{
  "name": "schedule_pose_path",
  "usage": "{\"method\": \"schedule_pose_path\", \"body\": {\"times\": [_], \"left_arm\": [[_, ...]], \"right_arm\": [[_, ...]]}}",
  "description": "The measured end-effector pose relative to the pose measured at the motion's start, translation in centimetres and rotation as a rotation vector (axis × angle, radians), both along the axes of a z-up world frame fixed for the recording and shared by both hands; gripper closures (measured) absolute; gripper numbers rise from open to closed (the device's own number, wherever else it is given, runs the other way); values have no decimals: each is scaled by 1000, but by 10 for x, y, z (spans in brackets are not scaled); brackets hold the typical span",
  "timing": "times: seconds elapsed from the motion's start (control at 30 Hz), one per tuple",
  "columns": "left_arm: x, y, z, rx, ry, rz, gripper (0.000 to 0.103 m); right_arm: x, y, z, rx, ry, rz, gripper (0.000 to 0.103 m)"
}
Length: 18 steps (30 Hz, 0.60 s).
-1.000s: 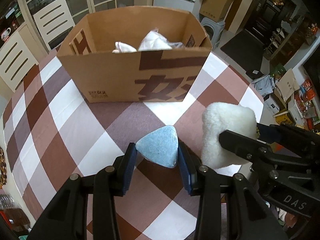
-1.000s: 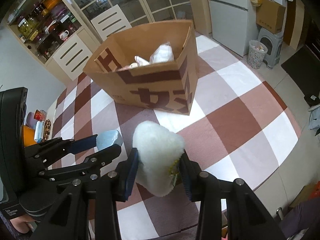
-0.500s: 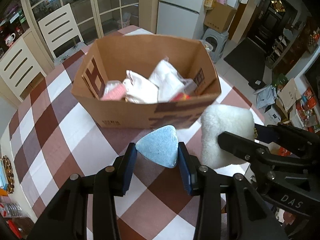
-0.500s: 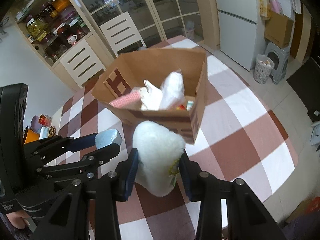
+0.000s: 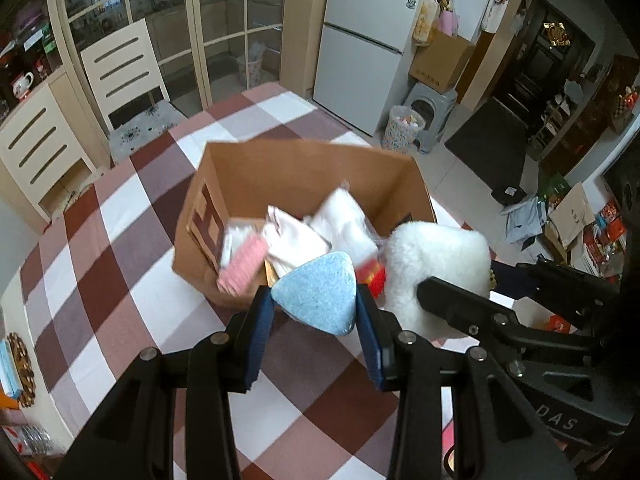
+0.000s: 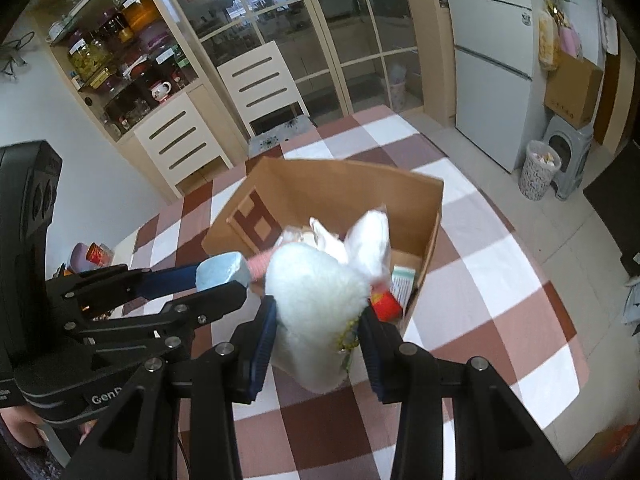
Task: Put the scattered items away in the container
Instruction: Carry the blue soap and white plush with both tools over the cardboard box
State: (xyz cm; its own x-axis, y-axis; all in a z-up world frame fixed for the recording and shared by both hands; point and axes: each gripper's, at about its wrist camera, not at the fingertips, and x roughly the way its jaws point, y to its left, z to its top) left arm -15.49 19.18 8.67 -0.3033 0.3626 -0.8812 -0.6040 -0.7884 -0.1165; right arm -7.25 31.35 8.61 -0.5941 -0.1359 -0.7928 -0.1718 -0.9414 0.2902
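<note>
a table under a brown, grey and white checked cloth fills the lower part of both views. on it stands an open cardboard box, already holding white bags, a pink ribbed piece and a small red thing in its near corner. the red thing may be a can, but the blur is too strong to be sure. the right gripper is clamped on a fluffy white pad, its blue pads pressing the fleece from both sides, and holds it in the air just in front of the box's near wall, partly hiding the contents. the left gripper is closed on a blue triangular sponge, one rounded corner sticking out past the fingertips, also lifted off the cloth and overlapping the box's near edge in its own view. the two grippers sit side by side, the pad just beside the sponge. a white chair stands behind the table, with a white fridge farther back.
</note>
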Motion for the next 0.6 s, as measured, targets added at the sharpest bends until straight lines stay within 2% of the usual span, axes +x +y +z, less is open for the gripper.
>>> {"method": "schedule_pose_path", "body": {"times": [0.23,0.6], "left_arm": [[-22,11,5,-7,18,2,61],[-67,27,-10,-25,5,17,61]], "right_arm": [[-22,5,8,20,15,1,63],[-59,19,4,60,14,-5,63]]}}
